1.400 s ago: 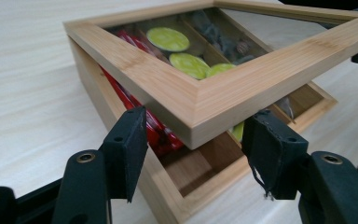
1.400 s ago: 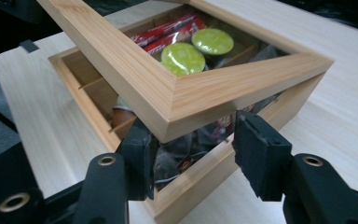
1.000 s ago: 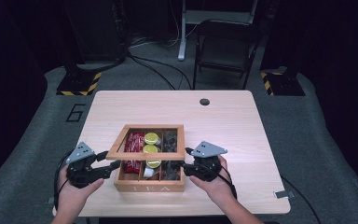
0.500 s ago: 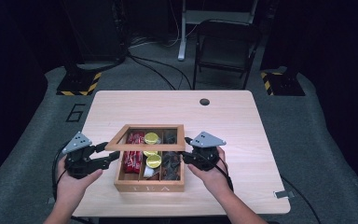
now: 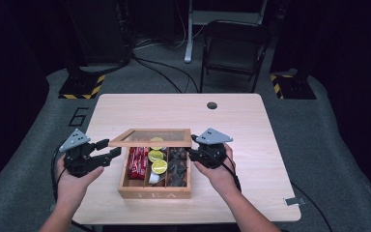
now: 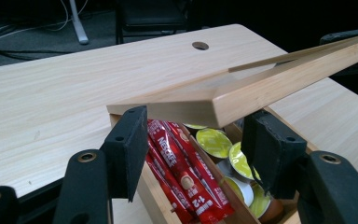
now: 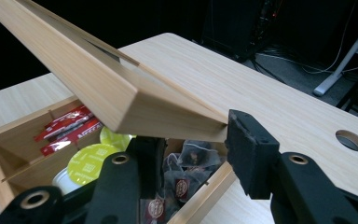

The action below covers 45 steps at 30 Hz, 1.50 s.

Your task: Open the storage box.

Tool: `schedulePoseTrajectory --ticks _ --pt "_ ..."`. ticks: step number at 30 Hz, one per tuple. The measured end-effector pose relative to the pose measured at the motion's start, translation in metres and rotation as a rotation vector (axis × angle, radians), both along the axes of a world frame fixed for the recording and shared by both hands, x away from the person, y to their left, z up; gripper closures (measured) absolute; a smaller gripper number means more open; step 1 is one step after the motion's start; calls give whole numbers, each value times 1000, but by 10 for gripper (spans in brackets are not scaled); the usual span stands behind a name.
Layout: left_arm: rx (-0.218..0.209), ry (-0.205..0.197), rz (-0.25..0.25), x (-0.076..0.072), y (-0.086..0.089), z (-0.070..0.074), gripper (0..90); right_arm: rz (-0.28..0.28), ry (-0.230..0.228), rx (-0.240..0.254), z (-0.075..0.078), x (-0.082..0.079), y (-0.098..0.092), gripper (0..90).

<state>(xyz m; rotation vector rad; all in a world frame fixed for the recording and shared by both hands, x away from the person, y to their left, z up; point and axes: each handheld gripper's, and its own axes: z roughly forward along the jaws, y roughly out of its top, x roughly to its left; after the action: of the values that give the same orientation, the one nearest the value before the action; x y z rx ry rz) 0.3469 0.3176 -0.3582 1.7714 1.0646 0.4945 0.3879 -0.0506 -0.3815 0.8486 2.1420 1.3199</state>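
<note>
A wooden table [image 5: 251, 145] sat in a dark room, and a person's two forearms came in from six o'clock, each hand holding a two-jaw gripper. At about eight o'clock on the table, the left gripper [image 5: 107, 155] pointed toward three o'clock at the raised left corner of a box lid; in the left gripper view its black jaws stood apart on either side of that corner [image 6: 214, 105], and whether the pads touched the wood could not be told. At the table's centre, toward six o'clock, sat the wooden tea box [image 5: 155, 192] with "TEA" on its front wall. Its glass-paned wooden lid [image 5: 150, 138] was lifted off the front edge and tilted, hanging over the back half of the box. Inside, the left compartment held red stick packets [image 5: 137, 163], the middle one yellow-green capsules [image 5: 158, 166], and the right one dark tea bags [image 5: 178, 166]. Just right of the box, at about four o'clock, the right gripper [image 5: 191, 155] had just been closing; in the right gripper view its jaws stood on either side of the lid's right corner [image 7: 168, 119], apparently clamped on it. A round hole [image 5: 212, 105] lay in the tabletop at one o'clock, and a folding chair [image 5: 234, 48] stood on the floor beyond at twelve.
</note>
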Motion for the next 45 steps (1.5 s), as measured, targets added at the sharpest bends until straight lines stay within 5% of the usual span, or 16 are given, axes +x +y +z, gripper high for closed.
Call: schedulePoseTrajectory --ticks 12,23,29,41,45 --pt "3 -11 4 8 -5 -7 426 -37 67 30 -11 24 3 560" --pt "-59 -13 32 4 -11 -41 439 -14 90 69 -13 29 -2 566" --pt "-21 31 26 0 -12 -65 448 -9 93 83 -13 31 -3 566" --pt "3 86 7 9 -29 -84 480 -11 92 103 -12 35 -4 566" --pt "13 77 6 15 -36 -88 484 -12 89 101 -12 34 -3 566"
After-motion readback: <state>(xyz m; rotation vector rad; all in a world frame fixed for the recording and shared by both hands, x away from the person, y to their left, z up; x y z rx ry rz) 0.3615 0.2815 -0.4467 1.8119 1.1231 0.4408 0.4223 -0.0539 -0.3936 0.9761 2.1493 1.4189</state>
